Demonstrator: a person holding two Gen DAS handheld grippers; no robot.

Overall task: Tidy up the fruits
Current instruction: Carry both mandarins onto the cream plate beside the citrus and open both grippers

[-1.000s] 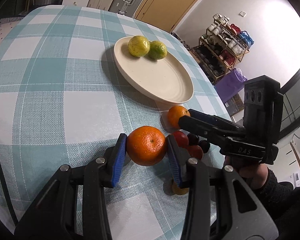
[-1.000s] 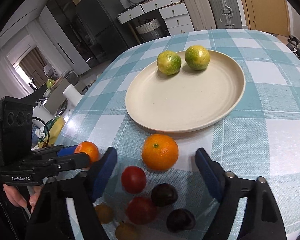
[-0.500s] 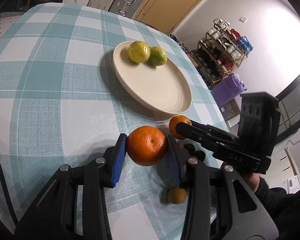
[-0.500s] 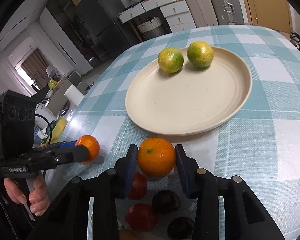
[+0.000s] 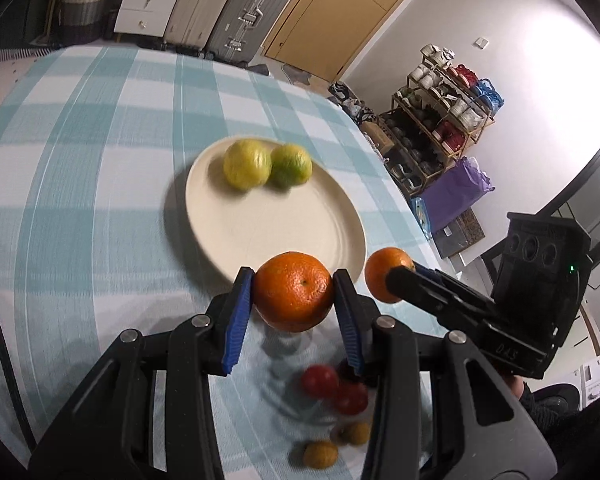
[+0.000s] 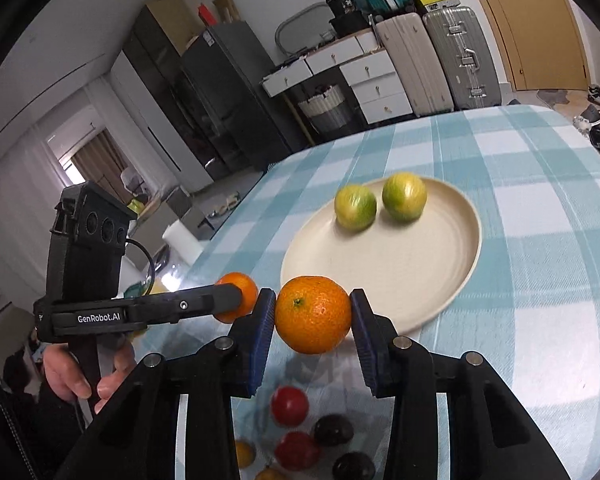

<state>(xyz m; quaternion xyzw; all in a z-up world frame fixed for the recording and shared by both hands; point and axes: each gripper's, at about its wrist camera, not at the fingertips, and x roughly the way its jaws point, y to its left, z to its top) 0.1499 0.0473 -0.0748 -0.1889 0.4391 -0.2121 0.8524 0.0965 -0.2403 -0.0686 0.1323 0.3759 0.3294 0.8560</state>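
in the left wrist view the left gripper [image 5: 293, 298] has its blue pads [image 5: 236, 326] pressed on both sides of an orange [image 5: 293, 297], which hangs clear of the checked tablecloth [image 5: 80, 216] with its shadow on the cloth below. just to its right the right gripper [image 5: 390, 278] reaches in from the side, clamping a second orange [image 5: 385, 274]; only the near black finger shows in this view. in the right wrist view that second orange [image 6: 313, 314] sits squeezed between the right gripper's [image 6: 313, 316] blue pads [image 6: 262, 332], lifted off the cloth, and the left gripper [image 6: 236, 298] enters from the left with its orange [image 6: 238, 296] at its tip, a bare hand [image 6: 88, 372] wrapped around its handle. the right gripper's fingers have only just come together on their fruit. the two oranges hang side by side, close but apart, near the front edge of the cream plate [image 6: 432, 280]. below the grippers a cluster of small fruit lies on the cloth: red ones [image 6: 290, 406], dark ones [image 6: 332, 430] and small yellowish ones [image 5: 320, 454], partly hidden by the gripper arms and blurred. farther off, two green-yellow citrus fruits [image 6: 380, 204] rest close together on the far part of the plate, whether touching is unclear in the blur. beyond the table stand suitcases [image 6: 440, 52], white drawers [image 6: 376, 84] and a shelf rack [image 5: 444, 112].
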